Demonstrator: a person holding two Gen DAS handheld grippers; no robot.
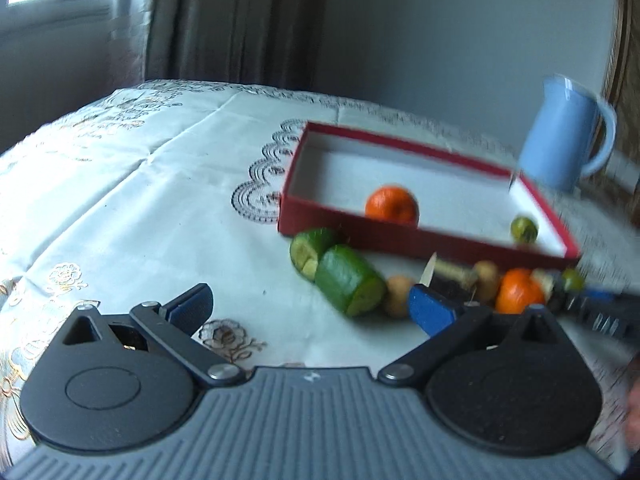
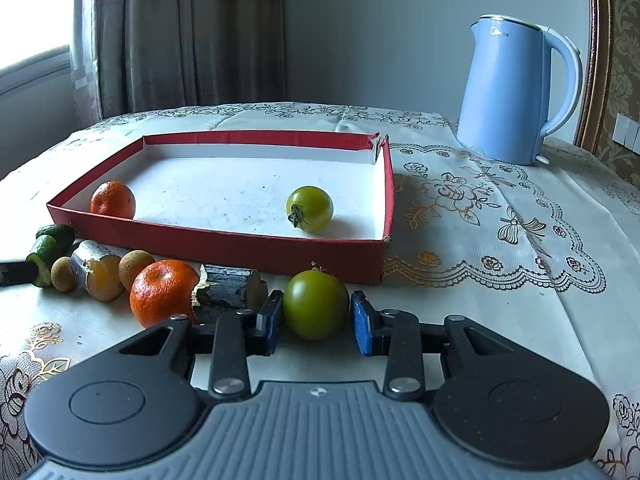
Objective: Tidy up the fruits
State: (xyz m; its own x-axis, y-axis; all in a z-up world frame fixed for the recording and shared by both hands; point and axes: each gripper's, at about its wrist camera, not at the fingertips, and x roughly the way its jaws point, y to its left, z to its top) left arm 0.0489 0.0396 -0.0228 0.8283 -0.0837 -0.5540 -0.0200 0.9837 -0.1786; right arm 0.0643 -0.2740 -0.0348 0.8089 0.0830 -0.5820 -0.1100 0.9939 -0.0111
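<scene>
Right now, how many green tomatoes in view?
2. One green tomato lies inside the red box. The other green tomato sits on the tablecloth between the open fingers of the right gripper. None appears hidden.

A: Left gripper (image 1: 310, 306)?
B: Low over the table, jaws spread wide, nothing between them.
A: Right gripper (image 2: 317, 318)?
B: Level near the cloth, jaws parted, either side of a green tomato (image 2: 316, 305).

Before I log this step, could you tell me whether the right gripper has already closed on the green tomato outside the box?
No: the right gripper is open, with its blue pads either side of the green tomato, which rests on the tablecloth.
</scene>
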